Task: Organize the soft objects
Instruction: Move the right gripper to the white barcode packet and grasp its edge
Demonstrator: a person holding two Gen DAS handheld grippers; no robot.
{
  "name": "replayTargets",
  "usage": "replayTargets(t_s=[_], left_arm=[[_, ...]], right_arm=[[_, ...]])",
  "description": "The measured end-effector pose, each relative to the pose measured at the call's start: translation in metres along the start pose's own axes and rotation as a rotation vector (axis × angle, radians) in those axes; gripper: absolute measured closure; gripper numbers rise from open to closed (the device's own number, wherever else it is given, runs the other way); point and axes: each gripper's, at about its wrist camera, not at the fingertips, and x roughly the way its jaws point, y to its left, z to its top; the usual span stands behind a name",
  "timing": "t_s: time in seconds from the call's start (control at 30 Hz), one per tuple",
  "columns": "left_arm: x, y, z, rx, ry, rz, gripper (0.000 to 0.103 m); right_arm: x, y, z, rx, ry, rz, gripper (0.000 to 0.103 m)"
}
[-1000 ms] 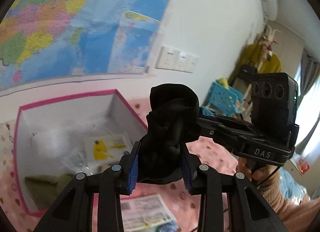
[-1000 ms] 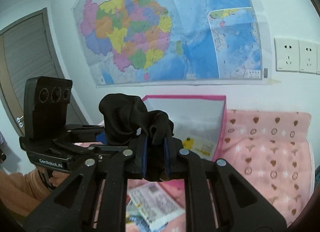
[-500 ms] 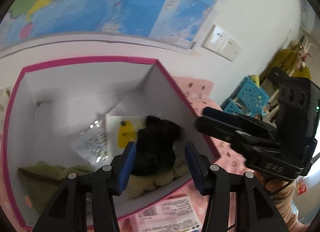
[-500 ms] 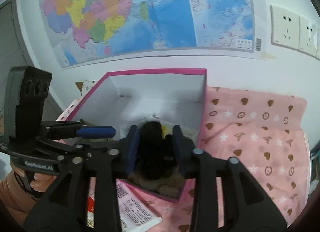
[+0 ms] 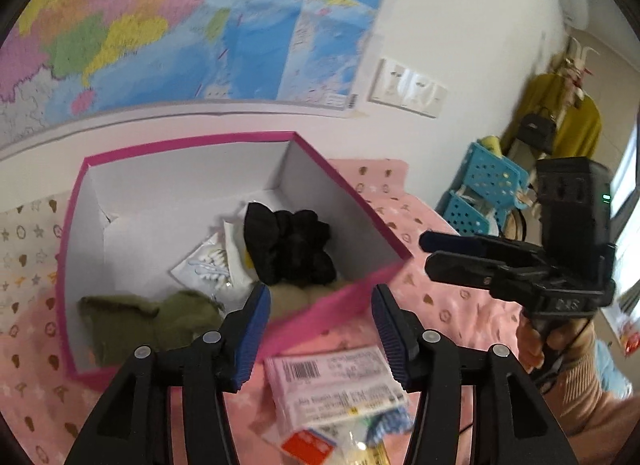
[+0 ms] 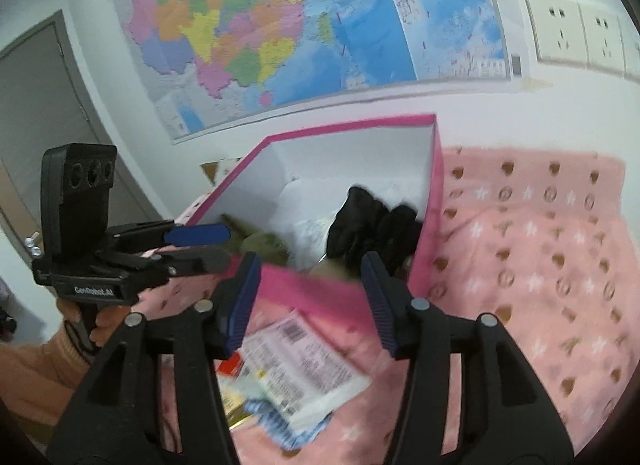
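Note:
A black soft cloth (image 5: pixel 292 249) (image 6: pixel 372 225) lies bunched inside the pink box (image 5: pixel 344 297) (image 6: pixel 352 121), by its right wall and free of both grippers. A green cloth (image 5: pixel 152 317) (image 6: pixel 264 241) lies in the box to its left. My left gripper (image 5: pixel 320 301) (image 6: pixel 212 247) hovers before the box's front wall, its jaws opening with nothing held between them. My right gripper (image 6: pixel 310 269) (image 5: pixel 428 253) hangs beside it on the right, jaws also opening, with nothing in them. A hand in a peach sleeve (image 5: pixel 560 349) holds the right one.
Printed packets (image 5: pixel 336 381) (image 6: pixel 300 365) lie on the pink patterned blanket (image 6: pixel 540 265) in front of the box. A clear plastic packet (image 5: pixel 208 265) rests inside the box. Blue baskets (image 5: pixel 480 193) stand at the far right. A map-covered wall runs behind, with a door (image 6: pixel 36 113) at the left.
Both grippers were shut on the black cloth above the box. They let it go, it now lies in the box, and both pairs of jaws have spread and drawn back from it.

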Motion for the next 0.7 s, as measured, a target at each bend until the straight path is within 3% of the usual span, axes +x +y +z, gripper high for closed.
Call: replayTargets(t_s=[0.17, 0.43, 0.7], left_arm=[[-0.006, -0.004, -0.021, -0.003, 0.019, -0.008, 0.044], [0.033, 0.027, -0.058, -0.127, 0.182, -0.011, 0.044], [0.056, 0.038, -0.074, -0.193, 0.276, -0.062, 0.044]], right_arm=[[0.005, -0.011, -0.042, 0.102, 0.077, 0.046, 0.048], [0.029, -0.030, -0.099, 0.277, 0.206, 0.106, 0.048], [0.050, -0.037, -0.106, 0.338, 0.231, 0.161, 0.047]])
